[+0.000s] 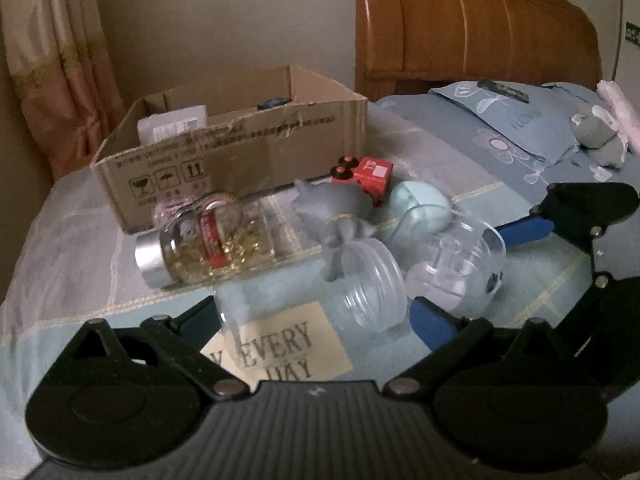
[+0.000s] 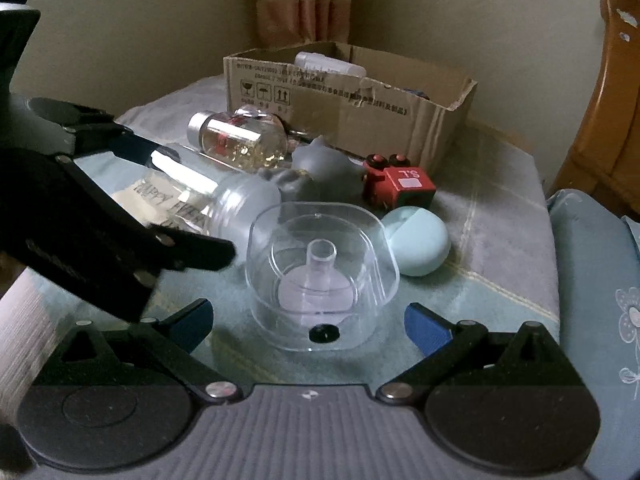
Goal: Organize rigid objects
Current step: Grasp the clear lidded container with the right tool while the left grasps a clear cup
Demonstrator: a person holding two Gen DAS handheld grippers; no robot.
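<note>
A clear bottle with a "HAPPY EVERY DAY" label [image 1: 296,320] lies on its side between the open fingers of my left gripper [image 1: 312,316]; it also shows in the right wrist view [image 2: 208,204]. Whether the pads touch it I cannot tell. A clear square lid with a spout [image 2: 320,268] sits between the open fingers of my right gripper [image 2: 308,320], untouched; it also shows in the left wrist view [image 1: 456,268]. Behind them lie a glass bottle with a silver cap [image 1: 208,244], a grey toy [image 1: 336,208], a red toy block [image 1: 368,174] and a mint egg-shaped case [image 1: 420,204].
An open cardboard box [image 1: 240,148] with a few items inside stands at the back of the bed [image 1: 60,240]. A wooden headboard [image 1: 480,24], a blue pillow [image 1: 512,120] and a grey plush [image 1: 600,140] are at the right. A curtain [image 1: 60,60] hangs at the left.
</note>
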